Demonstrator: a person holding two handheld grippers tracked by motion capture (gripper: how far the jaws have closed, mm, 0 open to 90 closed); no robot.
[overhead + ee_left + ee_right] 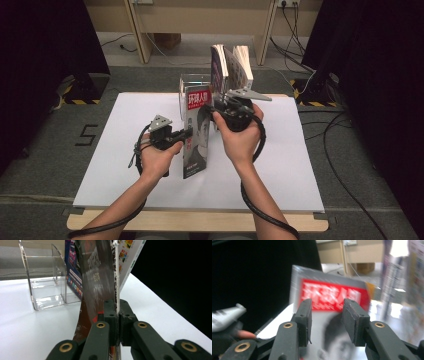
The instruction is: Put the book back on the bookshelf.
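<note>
A white sheet [125, 165] was spread over a light wooden table [200, 222], which stood on grey carpet. Black curtains were hung at both sides of the room, a pale wooden frame was seen at the back, and cables were trailed across the floor on the right. A figure 5 [86, 135] was marked in black tape on the carpet to the left of the table.

A magazine [196, 131] was held upright on its lower edge near the middle of the sheet. Its edge was clamped between the fully closed jaws of the left gripper [188, 133], which was carried in the person's left hand [157, 159]. The right gripper [220, 102] was held just beside the magazine's upper right edge; its jaws stood apart with nothing between them, the cover being seen beyond them in the right gripper view.

A red banner with white Chinese characters [332, 296] was printed across the top of the cover, above a black-and-white portrait; the characters were too blurred to be read with certainty.

A clear plastic stand [47, 287] was placed just behind the magazine, and further magazines [231, 67] were stood upright in it, their small print being illegible.
</note>
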